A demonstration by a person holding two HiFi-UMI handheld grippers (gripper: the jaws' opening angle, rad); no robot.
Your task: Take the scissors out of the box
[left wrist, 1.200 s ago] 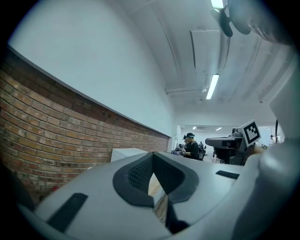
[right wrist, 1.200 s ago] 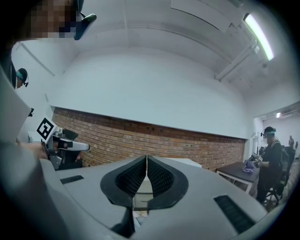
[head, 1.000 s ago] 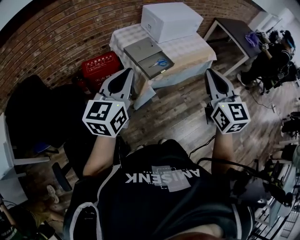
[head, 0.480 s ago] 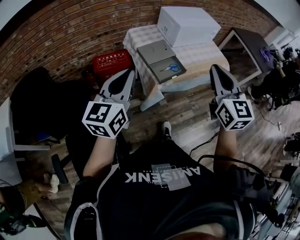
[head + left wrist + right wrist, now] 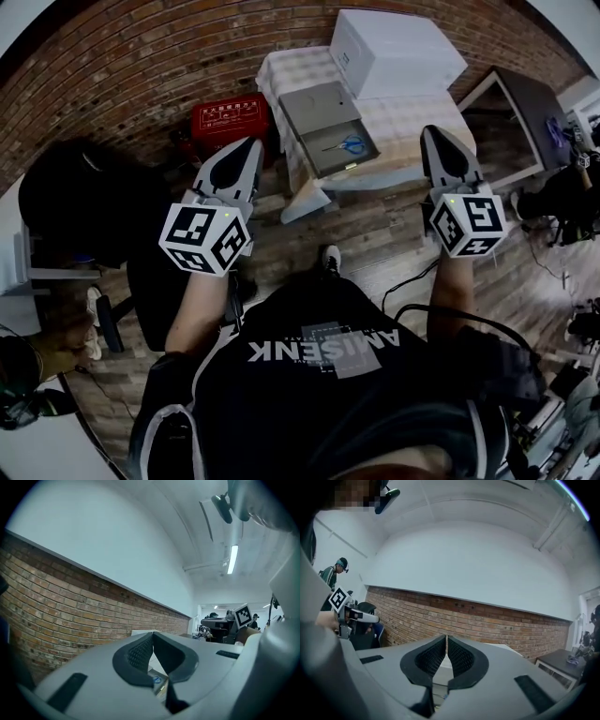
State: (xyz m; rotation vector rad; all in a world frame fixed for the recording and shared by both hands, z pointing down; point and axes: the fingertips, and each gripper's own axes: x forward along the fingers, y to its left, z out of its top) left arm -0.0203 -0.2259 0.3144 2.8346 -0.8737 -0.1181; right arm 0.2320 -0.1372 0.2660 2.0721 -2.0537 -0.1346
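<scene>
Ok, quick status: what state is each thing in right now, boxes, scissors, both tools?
Grey box: open, lid folded back.
Scissors: lying inside the grey box, not gripped.
White box: closed.
Left tool: shut, empty.
Right tool: shut, empty.

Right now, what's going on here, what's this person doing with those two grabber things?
A person holds a gripper in each hand, both pointed toward a small cloth-covered table. The left gripper and the right gripper have their fingers closed with nothing between them, and both are short of the table. An open grey box sits on the table with blue-handled scissors lying inside, untouched. A white box stands behind it.
</scene>
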